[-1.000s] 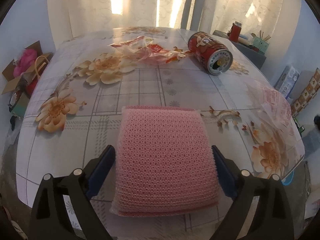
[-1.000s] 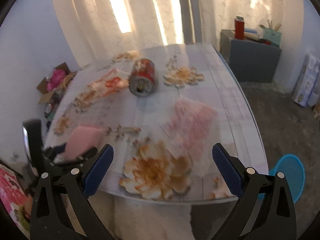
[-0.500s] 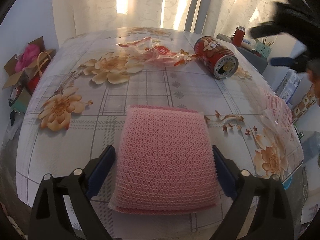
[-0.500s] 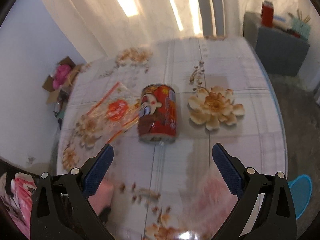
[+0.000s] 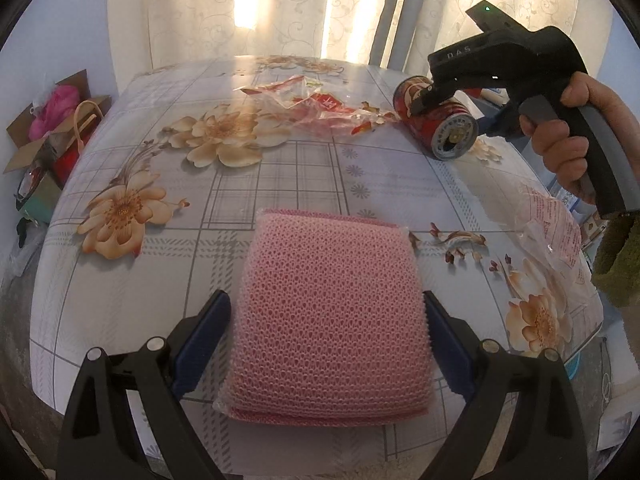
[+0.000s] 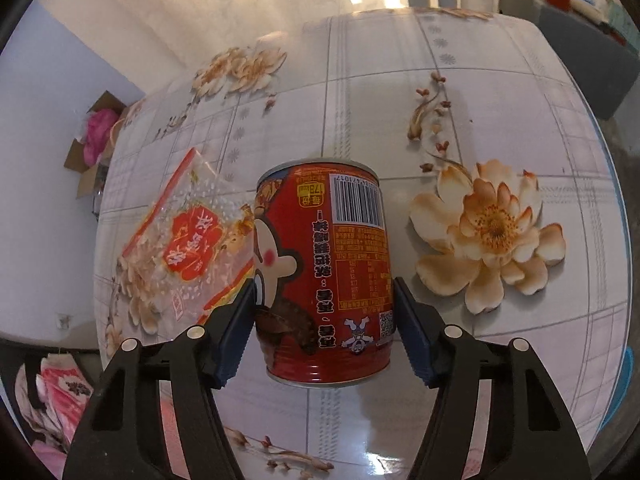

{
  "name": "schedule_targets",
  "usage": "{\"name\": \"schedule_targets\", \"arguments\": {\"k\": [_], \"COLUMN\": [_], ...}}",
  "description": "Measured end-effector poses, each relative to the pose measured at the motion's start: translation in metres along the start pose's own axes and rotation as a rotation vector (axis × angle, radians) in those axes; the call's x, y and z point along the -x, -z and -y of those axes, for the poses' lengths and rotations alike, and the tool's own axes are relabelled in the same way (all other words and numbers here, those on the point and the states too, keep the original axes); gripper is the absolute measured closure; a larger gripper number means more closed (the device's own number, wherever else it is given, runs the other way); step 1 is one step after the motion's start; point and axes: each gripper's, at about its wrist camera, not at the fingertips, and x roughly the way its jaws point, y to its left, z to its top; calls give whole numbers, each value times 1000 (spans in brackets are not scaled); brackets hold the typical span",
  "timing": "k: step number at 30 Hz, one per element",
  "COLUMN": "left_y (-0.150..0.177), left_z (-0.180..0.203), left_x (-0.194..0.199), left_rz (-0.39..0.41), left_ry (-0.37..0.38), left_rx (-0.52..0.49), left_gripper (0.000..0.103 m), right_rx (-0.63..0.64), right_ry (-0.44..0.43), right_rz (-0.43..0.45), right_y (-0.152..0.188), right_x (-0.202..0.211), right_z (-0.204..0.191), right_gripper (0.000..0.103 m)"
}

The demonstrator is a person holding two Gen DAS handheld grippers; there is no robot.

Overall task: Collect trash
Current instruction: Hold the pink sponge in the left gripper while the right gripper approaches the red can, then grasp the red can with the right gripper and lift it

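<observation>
The right gripper (image 6: pixel 324 328) is held low over the table (image 6: pixel 460 128), angled down at the can (image 6: pixel 324 276); its jaws straddle the can's lower half, the blue pads at or just off its sides, and firm contact cannot be confirmed. In the left wrist view a hand (image 5: pixel 568 136) grips its black handle, reaching in from the right. The left gripper (image 5: pixel 326 344) sits low at the near table edge, its jaws wide, with the pink mesh pack (image 5: pixel 328 316) between them; the pads lie against or just beside its edges, and pressure cannot be judged. The right gripper's fingertips are hidden behind the can in the left view. The can is red, lying on its side, with barcode and printed label upward. A crumpled clear wrapper (image 6: pixel 188 248) with red print lies touching its left side. Another clear wrapper (image 5: pixel 552 240) with pink print lies at the right table edge.
</observation>
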Motion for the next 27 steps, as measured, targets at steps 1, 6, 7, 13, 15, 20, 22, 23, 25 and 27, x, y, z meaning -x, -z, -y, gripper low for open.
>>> {"name": "schedule_targets", "arguments": {"k": [1,6,7,13,15,20,22,23,25,27], "left_y": [0,0,1,2,3,5,7,8,8,8], "left_z": [0,-2,-3,-7,-8,-7,-7,-7,-7,-7], "left_x": [0,1,2,5,5,8,9,10,11,11], "left_rz": [0,2,2,-5,-7,-10,-11,-11,-12,-12], "left_ry": [1,-1,-1,-1,-4,-12,-17,-18,-22,-24], "left_rx": [2,9,11,29,32,38,37,36,35,39], "left_gripper": [12,12,12,12,12,12,12,12,12,13], "right_rx": [-7,-64,-64,-2,17,60,70,78,93,99], "right_ry": [-2,-65,-76,-94,-100,-111,-110,-110,-103,-104], "right_rz": [1,-29,-35,-84,-102,-132,-131,-128,-114,-109], "right_y": [3,23,27,74,89,118,119,119,115,116], "right_x": [1,10,13,30,33,41,40,41,38,38], "right_z": [0,9,9,2,-2,-8,-12,-13,-19,-21], "right_gripper": [41,41,41,41,41,40,34,33,30,30]}}
